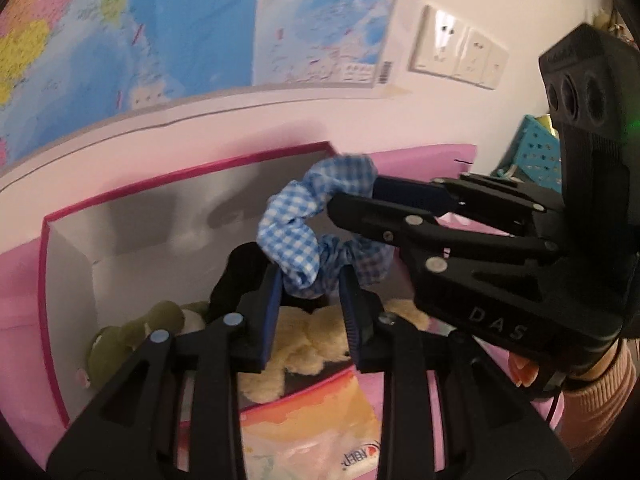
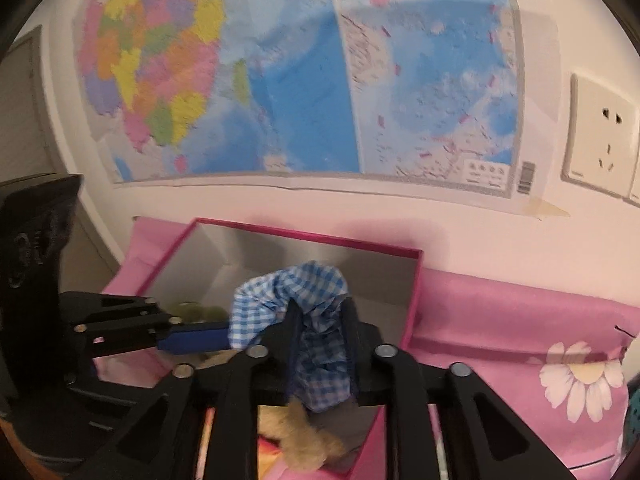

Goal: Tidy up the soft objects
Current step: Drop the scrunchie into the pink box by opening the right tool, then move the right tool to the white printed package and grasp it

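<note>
Both grippers clamp one blue checked scrunchie (image 1: 298, 236): left gripper (image 1: 310, 280) on its lower fold, right gripper (image 2: 322, 316) on another part (plush toys (image 1: 296, 344) below, in the box (image 1: 46, 264)).

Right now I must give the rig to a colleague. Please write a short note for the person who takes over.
Left hand-held gripper: shut on the blue gingham scrunchie.
Right hand-held gripper: shut on the same scrunchie, so it hangs between both, above the open pink box.
Done: a cream plush toy and an olive-green plush toy lie in the box.
Left: lower the scrunchie into the box, then open both.
</note>
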